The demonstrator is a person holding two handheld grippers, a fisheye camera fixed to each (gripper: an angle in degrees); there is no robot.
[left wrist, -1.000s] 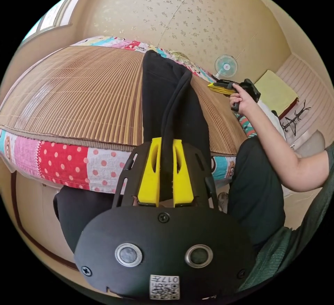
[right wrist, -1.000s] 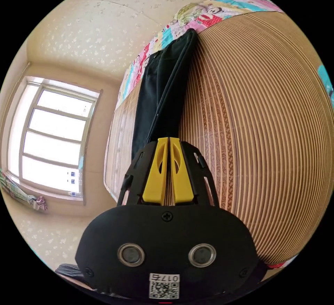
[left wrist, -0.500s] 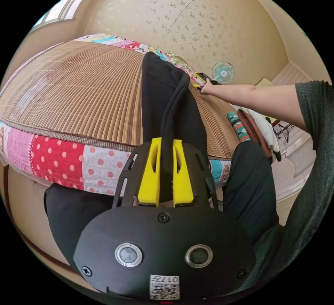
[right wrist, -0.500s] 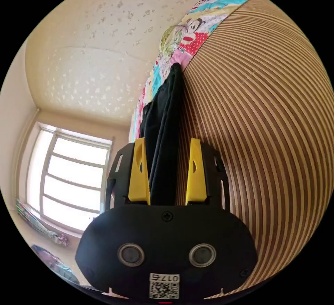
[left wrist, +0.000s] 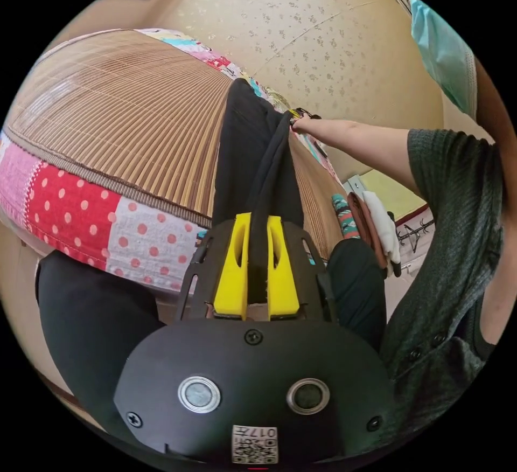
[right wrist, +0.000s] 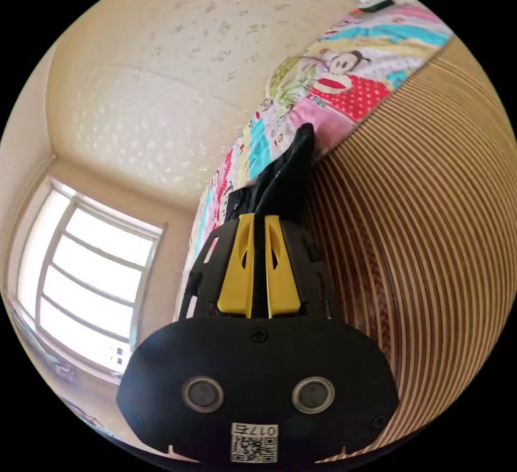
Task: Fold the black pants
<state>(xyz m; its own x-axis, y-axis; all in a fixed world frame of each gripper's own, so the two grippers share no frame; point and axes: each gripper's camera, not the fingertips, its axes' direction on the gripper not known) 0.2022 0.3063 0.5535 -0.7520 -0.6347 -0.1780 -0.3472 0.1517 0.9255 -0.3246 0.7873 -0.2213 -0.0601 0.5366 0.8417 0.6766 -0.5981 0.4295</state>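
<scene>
Now, pants (left wrist: 253,143): soft, limp, light; stretched along the bed (left wrist: 134,116).
Left gripper (left wrist: 257,248): fingers closed on near end.
Right gripper (right wrist: 259,256): fingers closed on far end.
Hold: ends, kept taut.

Left gripper view: at bed (left wrist: 81,208) near edge, facing far edge along black pants (left wrist: 242,143). Right gripper view: low over far edge, facing window (right wrist: 81,289). Shared: pants, bamboo mat (right wrist: 431,224).
</scene>
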